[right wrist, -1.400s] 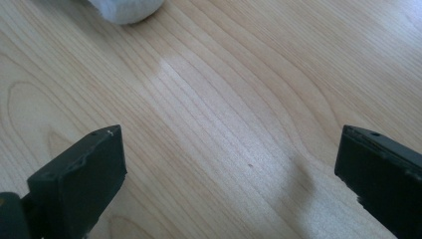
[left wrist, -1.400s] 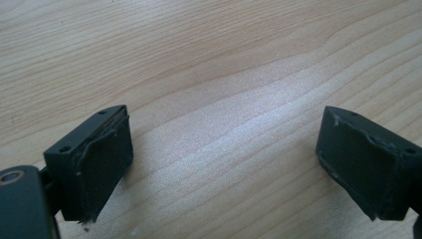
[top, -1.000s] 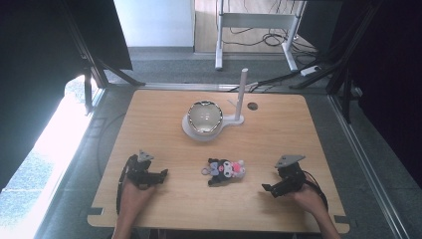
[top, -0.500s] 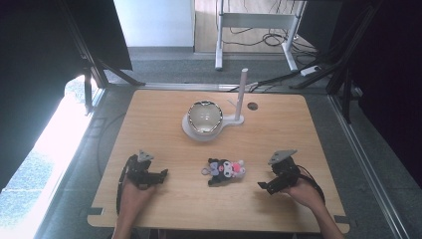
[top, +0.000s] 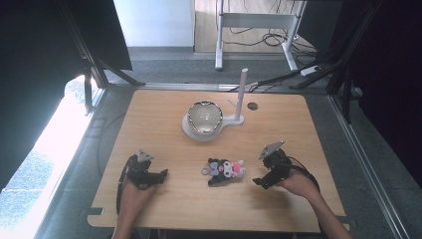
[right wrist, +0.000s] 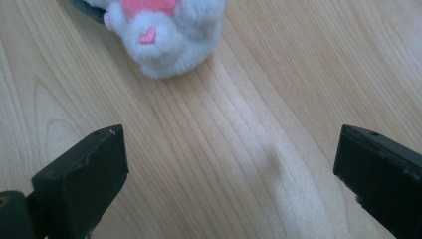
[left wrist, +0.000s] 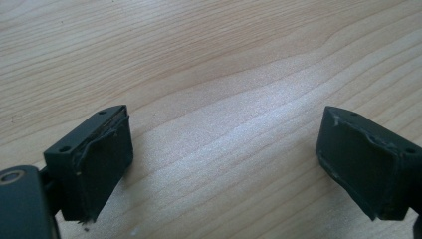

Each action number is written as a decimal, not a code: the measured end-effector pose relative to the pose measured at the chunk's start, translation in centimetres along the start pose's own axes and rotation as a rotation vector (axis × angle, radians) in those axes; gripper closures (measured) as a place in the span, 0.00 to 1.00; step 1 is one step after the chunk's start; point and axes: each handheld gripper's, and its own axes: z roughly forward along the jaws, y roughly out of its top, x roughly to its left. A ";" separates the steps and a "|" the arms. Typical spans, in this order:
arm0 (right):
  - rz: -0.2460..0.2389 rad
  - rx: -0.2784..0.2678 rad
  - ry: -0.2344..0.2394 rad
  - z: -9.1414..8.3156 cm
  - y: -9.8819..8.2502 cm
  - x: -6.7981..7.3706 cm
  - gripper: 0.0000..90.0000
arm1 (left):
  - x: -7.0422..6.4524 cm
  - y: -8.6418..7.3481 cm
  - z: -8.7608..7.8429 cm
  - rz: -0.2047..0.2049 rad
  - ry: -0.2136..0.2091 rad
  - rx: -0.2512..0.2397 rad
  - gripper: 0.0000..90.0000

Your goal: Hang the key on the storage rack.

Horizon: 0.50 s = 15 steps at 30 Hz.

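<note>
The plush toy (top: 226, 171) lay flat on the desk (top: 164, 112), nearer the person than the steel bowl (top: 204, 116), untouched, so the pick-up had not begun. Just to the toy's right, the right gripper (top: 261, 181) pointed at it with jaws spread wide; its own view showed the toy's white fluffy end (right wrist: 169, 37) ahead of the gap, bare wood between. Well to the toy's left, the left gripper (top: 160, 175) sat low, jaws parted over wood grain, holding nothing. Beyond the toy, the bowl rested on a white stand (top: 234, 120) with an upright post. Grasping and lifting were all left to do.
</note>
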 end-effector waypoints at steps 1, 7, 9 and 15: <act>-0.009 0.007 0.006 0.0 0.2 0.0 0.01 | 0.0 0.0 0.0 0.000 -0.001 0.000 0.09; -0.066 0.053 0.024 0.5 1.7 0.0 0.03 | 0.0 0.0 0.0 0.000 -0.001 0.000 0.09; -0.087 0.062 0.029 0.7 2.3 0.1 0.03 | 0.0 0.0 0.0 -0.001 -0.001 0.000 0.09; -0.143 0.099 0.053 1.1 3.9 0.1 0.04 | 0.0 0.0 0.0 0.000 -0.001 0.000 0.09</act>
